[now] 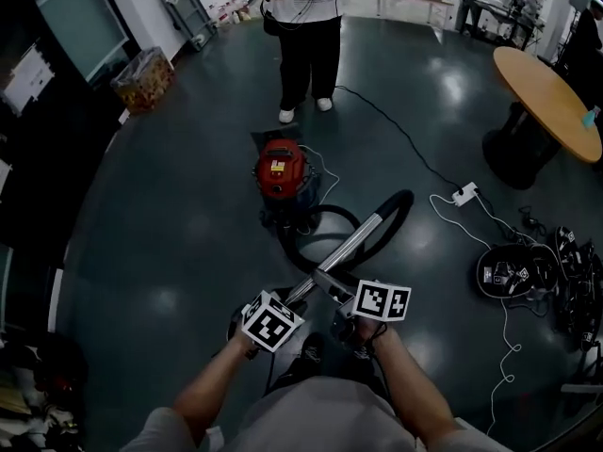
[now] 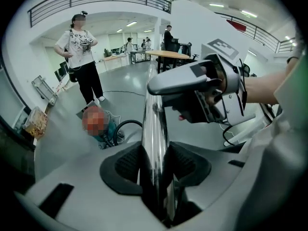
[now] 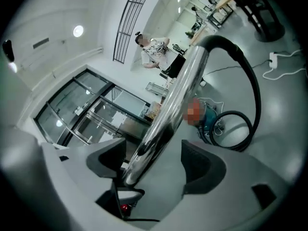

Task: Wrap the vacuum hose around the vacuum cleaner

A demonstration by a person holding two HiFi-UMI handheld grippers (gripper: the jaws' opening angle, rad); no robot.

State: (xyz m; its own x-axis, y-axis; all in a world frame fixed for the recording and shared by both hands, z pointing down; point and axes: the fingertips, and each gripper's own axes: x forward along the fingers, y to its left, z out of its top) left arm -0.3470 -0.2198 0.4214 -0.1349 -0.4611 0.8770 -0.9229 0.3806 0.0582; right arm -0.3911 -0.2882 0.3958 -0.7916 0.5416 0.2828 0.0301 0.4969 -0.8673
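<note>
The vacuum hose [image 1: 400, 217] isn't wound yet, as far as I can judge. It is a black, flexible tube that arcs from the far end of the wand tube [image 1: 349, 248] and lies in one loose loop on the glossy floor [image 1: 170, 224] beside the vacuum cleaner [image 1: 281, 172]. The cleaner is a squat, red-topped drum well ahead of both gripper tips. The whole wrap is still to do.

The wand tube is rigid, round and mirror-bright chrome. My left gripper [image 2: 155, 162] clamps it between ribbed dark pads. My right gripper [image 3: 156, 162] stands wide around the same tube, further up it, and its pads aren't pressing on it. A person [image 1: 303, 36] stands beyond the cleaner.
</note>
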